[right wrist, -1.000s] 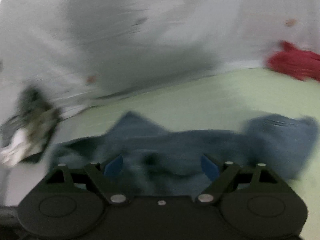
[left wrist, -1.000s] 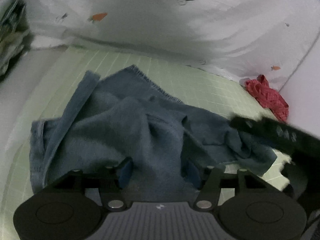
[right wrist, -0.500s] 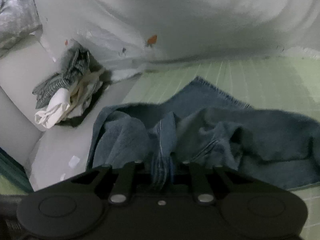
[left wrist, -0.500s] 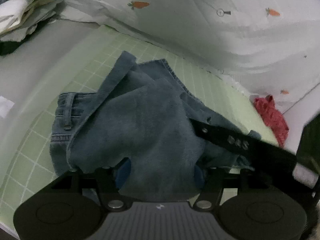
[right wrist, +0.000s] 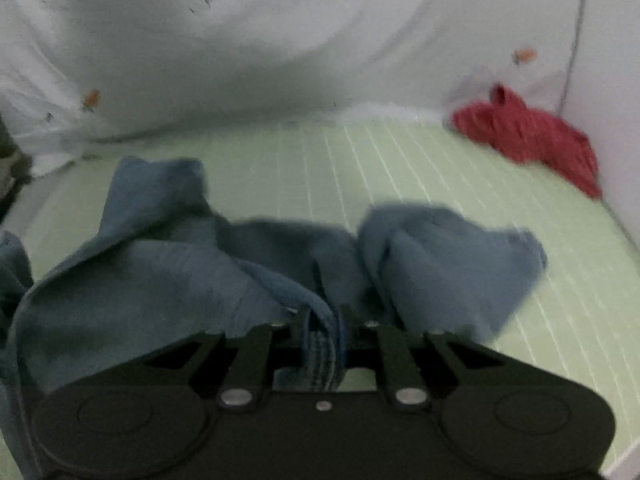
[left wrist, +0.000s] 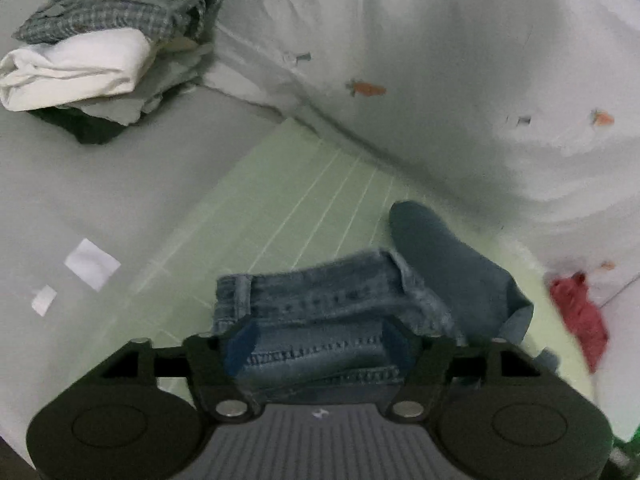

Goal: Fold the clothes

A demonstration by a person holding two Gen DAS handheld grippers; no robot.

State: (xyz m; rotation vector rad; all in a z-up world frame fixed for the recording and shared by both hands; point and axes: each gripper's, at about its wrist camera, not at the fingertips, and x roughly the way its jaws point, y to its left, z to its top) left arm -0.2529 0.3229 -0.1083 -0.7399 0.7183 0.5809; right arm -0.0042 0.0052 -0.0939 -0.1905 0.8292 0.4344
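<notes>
Writing: no readable words anywhere; a small pale mark sits on the left gripper's ribbed body, too small to read.
Left gripper [left wrist: 318,344]: its two blue-padded fingers [left wrist: 240,346] stand wide apart, with the denim waistband lying between them; whether the pads press on the cloth cannot be told.
Right gripper [right wrist: 322,332]: fingers drawn close together, pinching a stitched denim edge that runs down between them.
Jeans [left wrist: 320,300]: blue denim, crumpled on the green gridded mat [left wrist: 304,200]; ahead of the right fingers the cloth [right wrist: 180,264] spreads in loose humps to both sides.
Red cloth [right wrist: 528,136]: bunched far ahead and to the right of the right fingers, at the mat's corner, well apart from the jeans.
Folded pile [left wrist: 92,48]: white and checked garments stacked far ahead and left of the left fingers, off the mat.
Backdrop: white sheet [left wrist: 440,60] printed with small carrots.
Paper scraps [left wrist: 92,264]: two white bits left of the left fingers.
</notes>
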